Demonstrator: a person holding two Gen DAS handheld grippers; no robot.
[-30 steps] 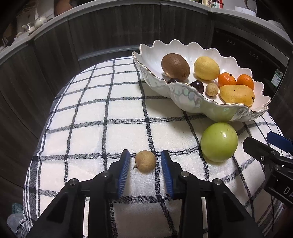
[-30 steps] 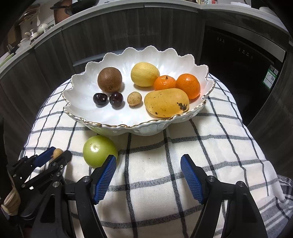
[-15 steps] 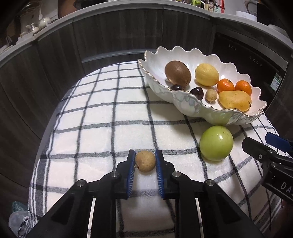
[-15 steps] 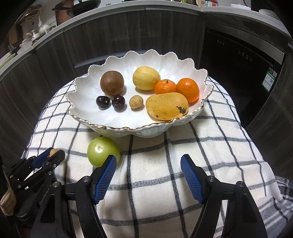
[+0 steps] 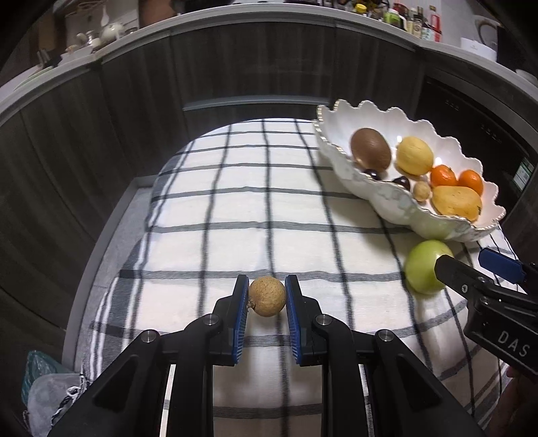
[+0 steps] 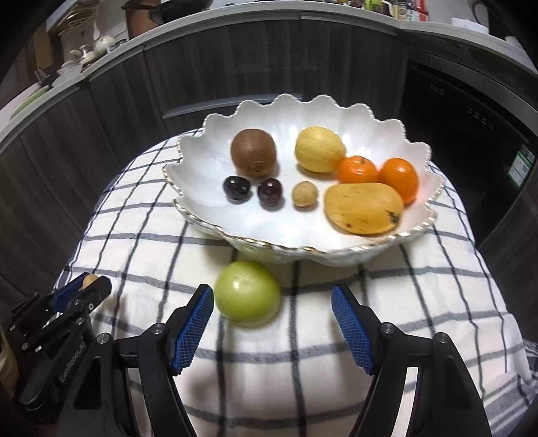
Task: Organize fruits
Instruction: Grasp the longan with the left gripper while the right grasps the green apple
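Observation:
My left gripper (image 5: 267,299) is shut on a small tan longan (image 5: 267,295) and holds it above the checked cloth (image 5: 252,208); the gripper also shows at the left of the right wrist view (image 6: 89,285). My right gripper (image 6: 272,314) is open, its jaws on either side of a green apple (image 6: 248,293) that lies on the cloth in front of the white scalloped bowl (image 6: 353,250). The apple (image 5: 425,265) and the bowl (image 5: 396,205) also show in the left wrist view. The bowl holds a kiwi (image 6: 254,157), a lemon (image 6: 319,153), two tangerines (image 6: 378,173), a mango (image 6: 363,208), two dark cherries (image 6: 252,191) and another longan (image 6: 304,194).
The cloth covers a small round table (image 5: 111,215) ringed by dark cabinet fronts (image 5: 134,101). A plastic bag (image 5: 43,393) lies on the floor at lower left. A counter with bottles (image 5: 403,20) runs behind.
My left gripper closed on the longan and lifted it off the cloth. My right gripper moved left and forward, so the green apple now sits between its open jaws.

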